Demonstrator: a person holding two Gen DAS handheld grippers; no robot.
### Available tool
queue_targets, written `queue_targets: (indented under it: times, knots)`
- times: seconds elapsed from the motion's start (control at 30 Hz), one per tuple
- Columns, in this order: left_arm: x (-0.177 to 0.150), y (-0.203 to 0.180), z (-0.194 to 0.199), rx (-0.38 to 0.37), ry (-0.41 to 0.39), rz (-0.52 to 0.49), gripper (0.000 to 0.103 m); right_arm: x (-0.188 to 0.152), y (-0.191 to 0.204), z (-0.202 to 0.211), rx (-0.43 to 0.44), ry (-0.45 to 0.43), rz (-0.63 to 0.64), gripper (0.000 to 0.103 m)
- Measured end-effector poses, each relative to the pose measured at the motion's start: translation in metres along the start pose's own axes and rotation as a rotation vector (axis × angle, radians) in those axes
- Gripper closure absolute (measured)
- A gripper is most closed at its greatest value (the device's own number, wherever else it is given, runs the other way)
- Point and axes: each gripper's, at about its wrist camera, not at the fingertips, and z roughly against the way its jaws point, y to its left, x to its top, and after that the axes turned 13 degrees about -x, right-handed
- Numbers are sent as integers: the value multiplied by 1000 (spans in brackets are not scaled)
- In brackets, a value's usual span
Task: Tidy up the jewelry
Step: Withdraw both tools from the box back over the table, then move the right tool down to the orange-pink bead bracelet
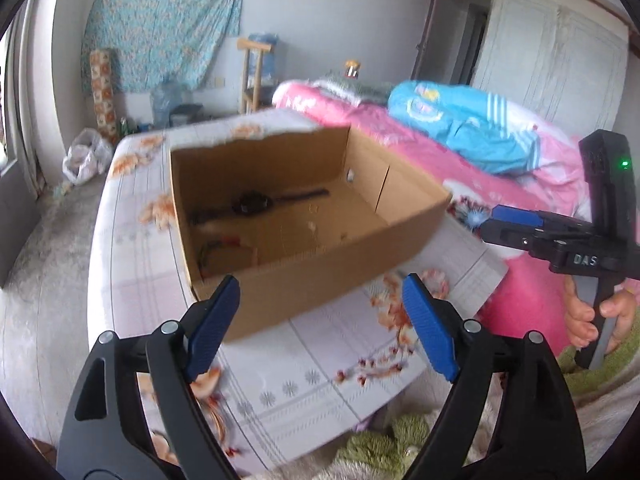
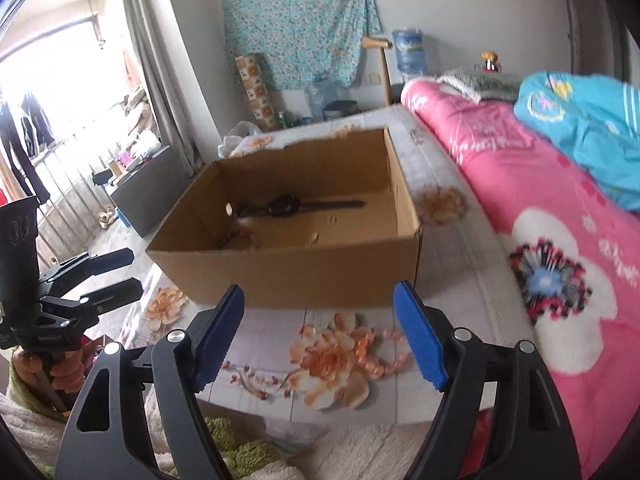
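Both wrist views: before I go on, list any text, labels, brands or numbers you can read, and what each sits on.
"DAS" on the black body of the right gripper, seen in the left wrist view; the letters run on behind the handle, hidden.
Label on the water bottle: blurred, unreadable.
Marks on the pink quilt: too blurred to read.
Embossed marks on the left gripper body: unreadable.
Cardboard box: no print visible.

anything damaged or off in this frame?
Cardboard box: the far wall's top edge is ragged, as if torn, while the other walls are cut straight. Inside, a black watch lies flat on the floor, with small pale scraps scattered nearby.
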Motion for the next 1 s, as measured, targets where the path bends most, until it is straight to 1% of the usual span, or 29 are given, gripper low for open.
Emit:
queue_targets:
  times: [0.1, 0.27, 0.4, 0.6, 0.77, 1.0]
  knots:
    - [-8, 0, -12, 41, 38, 7, 23, -17, -2, -12, 24, 58, -36, 28]
    - [-21, 2, -37, 56, 106, 32, 23, -33, -9, -26, 8, 112, -67, 28]
    - [-31, 3, -60, 81, 166, 40, 23, -38, -14, -31, -31, 122, -68, 28]
    - [-42, 3, -88, 97, 238, 65, 23, -45, -18, -37, -87, 139, -56, 28]
    - [-49, 0, -112, 152, 312, 80, 23, -51, -20, -39, -135, 140, -41, 28]
    - [-53, 1, -125, 211, 343, 114, 23, -55, -22, -49, -137, 169, -33, 28]
